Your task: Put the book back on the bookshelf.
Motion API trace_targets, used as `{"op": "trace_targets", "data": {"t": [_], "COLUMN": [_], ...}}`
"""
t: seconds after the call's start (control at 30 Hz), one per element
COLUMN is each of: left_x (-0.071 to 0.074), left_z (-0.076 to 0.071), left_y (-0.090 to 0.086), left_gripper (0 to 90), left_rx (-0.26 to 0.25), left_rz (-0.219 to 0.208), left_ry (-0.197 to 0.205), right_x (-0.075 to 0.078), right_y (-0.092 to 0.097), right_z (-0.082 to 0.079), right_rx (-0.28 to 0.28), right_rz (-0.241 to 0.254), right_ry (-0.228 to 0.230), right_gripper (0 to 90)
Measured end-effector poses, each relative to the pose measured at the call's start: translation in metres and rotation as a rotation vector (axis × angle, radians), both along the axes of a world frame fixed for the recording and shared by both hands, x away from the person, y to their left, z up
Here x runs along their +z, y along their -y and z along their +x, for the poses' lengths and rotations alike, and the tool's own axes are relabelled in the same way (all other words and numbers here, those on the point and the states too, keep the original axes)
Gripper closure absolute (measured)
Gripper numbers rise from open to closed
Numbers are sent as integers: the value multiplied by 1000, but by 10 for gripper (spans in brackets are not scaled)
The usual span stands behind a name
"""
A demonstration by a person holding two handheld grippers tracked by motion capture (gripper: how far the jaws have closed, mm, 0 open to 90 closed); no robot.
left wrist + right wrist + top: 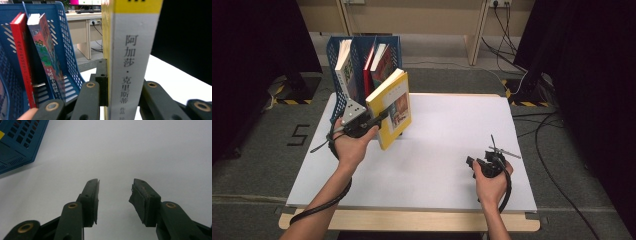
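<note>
A yellow book (391,107) with a white spine (130,62) stands upright above the white table, just right of a blue file rack (362,55). My left gripper (379,119) is shut on it, jaws pressing both covers near the spine. The rack (67,45) holds a red book (22,55) and a colourful book (47,57) leaning inside; another book (344,70) stands in its left slot. My right gripper (473,164) rests low at the table's right front, open with nothing between its fingers (91,200).
The white table top (442,135) has bare room in its middle and right. Its wooden front edge (412,220) lies near me. Cables run over the floor at right. The rack's corner (17,145) lies far left of the right gripper.
</note>
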State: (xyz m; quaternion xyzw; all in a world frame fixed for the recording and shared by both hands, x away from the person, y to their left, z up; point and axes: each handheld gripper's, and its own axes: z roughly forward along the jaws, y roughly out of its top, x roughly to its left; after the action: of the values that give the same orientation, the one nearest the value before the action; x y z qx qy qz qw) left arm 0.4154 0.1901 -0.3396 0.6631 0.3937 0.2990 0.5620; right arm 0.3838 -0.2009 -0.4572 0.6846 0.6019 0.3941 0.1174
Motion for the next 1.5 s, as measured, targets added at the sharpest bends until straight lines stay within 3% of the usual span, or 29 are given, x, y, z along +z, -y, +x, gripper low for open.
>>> {"op": "trace_targets", "data": {"t": [1.07,1.5], "left_x": [23,26], "left_z": [20,32], "left_y": [-13,-15], "left_gripper": [756,756], "left_rx": [67,95], "left_rz": [-30,-32], "left_ry": [23,11], "right_x": [-1,-2], "right_y": [-1,-2], "right_z": [0,0], "right_rx": [3,5], "right_rz": [-9,-3], "right_ry": [0,-8], "right_gripper": [564,563]}}
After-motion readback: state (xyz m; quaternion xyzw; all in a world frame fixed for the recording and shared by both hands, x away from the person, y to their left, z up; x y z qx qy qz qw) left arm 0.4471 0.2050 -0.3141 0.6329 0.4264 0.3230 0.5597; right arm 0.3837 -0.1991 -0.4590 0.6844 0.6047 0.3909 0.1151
